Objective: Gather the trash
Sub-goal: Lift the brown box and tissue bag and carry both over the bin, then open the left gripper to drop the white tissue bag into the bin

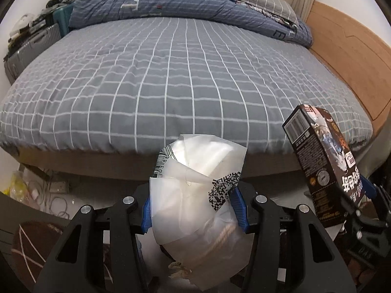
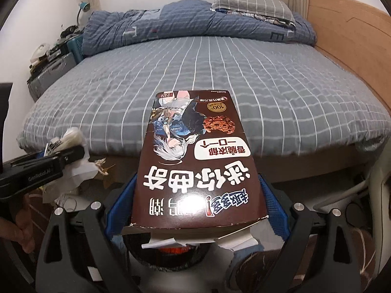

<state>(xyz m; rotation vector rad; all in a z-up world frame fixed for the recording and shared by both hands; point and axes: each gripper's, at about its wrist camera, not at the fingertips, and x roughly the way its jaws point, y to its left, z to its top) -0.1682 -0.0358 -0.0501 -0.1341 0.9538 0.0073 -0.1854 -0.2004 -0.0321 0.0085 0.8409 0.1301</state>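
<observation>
The left gripper (image 1: 193, 210) has its blue-padded fingers (image 1: 146, 216) pinching a crumpled translucent plastic bag (image 1: 195, 195) printed with a barcode and a QR code; the bag bulges above and below the pads. The right gripper (image 2: 195, 205) has its blue fingers (image 2: 273, 202) clamped on the sides of a brown cookie box (image 2: 195, 156), whose torn flap end sits nearest the camera. Both pieces of trash are held in the air just off the near edge of the bed (image 1: 171, 73), which wears a grey checked sheet. A blue quilt (image 1: 156, 0) is heaped along its far side, with a checked pillow (image 2: 249, 0) on top, and a wooden headboard (image 1: 342, 48) runs along the right.
</observation>
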